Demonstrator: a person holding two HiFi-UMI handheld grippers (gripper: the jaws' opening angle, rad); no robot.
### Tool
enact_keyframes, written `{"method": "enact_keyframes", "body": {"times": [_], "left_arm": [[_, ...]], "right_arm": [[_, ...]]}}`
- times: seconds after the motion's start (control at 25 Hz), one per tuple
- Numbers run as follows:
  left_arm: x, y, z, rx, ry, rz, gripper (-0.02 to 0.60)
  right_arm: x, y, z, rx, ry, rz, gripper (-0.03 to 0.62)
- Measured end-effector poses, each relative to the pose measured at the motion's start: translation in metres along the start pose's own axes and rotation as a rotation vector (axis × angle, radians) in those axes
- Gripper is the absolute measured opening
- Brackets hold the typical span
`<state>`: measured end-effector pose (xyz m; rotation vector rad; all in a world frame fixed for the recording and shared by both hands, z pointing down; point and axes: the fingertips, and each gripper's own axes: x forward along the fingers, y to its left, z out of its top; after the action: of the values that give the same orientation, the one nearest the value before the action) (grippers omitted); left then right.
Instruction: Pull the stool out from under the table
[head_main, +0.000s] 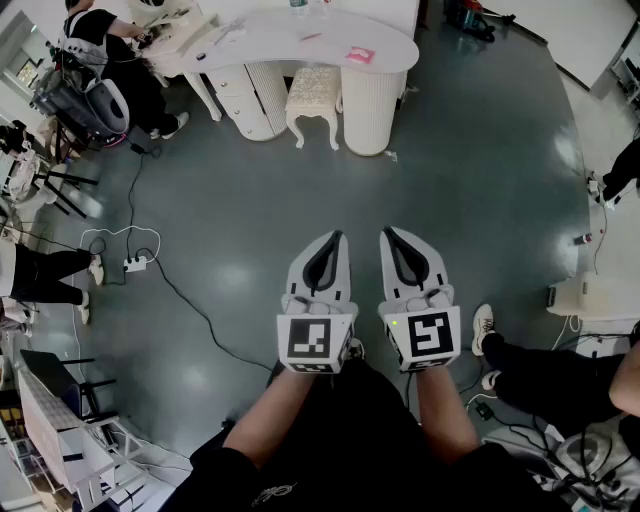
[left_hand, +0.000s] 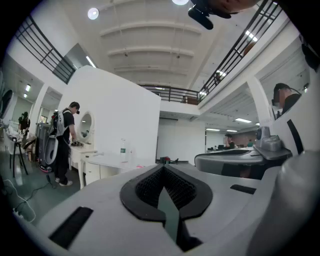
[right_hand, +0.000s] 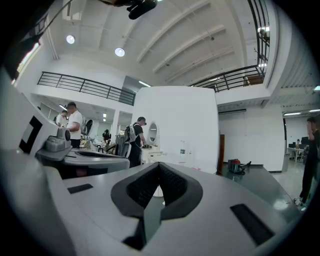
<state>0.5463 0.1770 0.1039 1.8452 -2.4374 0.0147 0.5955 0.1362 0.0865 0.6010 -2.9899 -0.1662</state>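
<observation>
Under the table (head_main: 270, 40), stool (head_main: 313, 90) upright; left gripper (head_main: 334, 238), right gripper (head_main: 389, 234) jaws closed, empty.

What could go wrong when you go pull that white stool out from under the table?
The stool is tucked between the drawers and round column of the table, so a crooked pull might snag its legs. The left gripper and right gripper are shut and far away; unless they open, they may only bump it. The floor cable at the left could trip feet.
</observation>
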Motion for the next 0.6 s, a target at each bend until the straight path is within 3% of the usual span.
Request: {"method": "enact_keyframes", "body": {"times": [0.36, 0.6], "left_arm": [[0.001, 0.043, -0.015, -0.023, 0.018, 0.024, 0.006], [0.025, 0.095, -0.007, -0.058, 0.005, 0.044, 0.006]], "right_arm": [[0.04, 0.026, -0.008, -0.004, 0.032, 0.018, 0.006], [0.098, 0.042, 0.004, -0.016, 0.055, 0.056, 0.006]]}}
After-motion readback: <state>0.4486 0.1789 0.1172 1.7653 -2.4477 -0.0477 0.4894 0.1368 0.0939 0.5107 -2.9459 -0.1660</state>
